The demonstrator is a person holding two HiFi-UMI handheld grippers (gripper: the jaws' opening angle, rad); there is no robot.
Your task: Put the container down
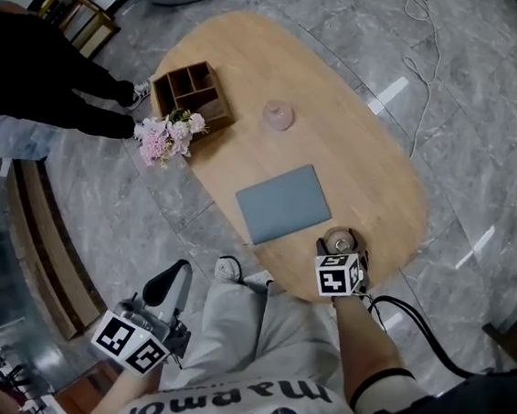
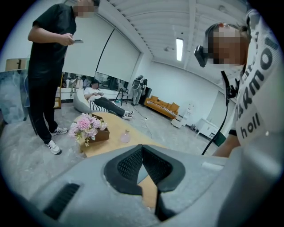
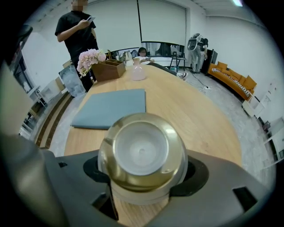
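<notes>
Container (image 3: 141, 153) near blue-grey mat (image 3: 111, 107)

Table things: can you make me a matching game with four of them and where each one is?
1. gold-lidded container
2. blue-grey mat
3. pink flowers
4. pink glass bottle

A. at the table's edge, beside the wooden box
B. gripped by the right gripper
C. lying flat, mid-table
D. standing alone beyond the mat

Pairs: 1-B, 2-C, 3-A, 4-D

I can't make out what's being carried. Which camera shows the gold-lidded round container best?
The right gripper view: the gold-lidded round container sits large there, clamped in the right tool. The head view shows only a small glimpse; the left gripper view, nothing.
</notes>
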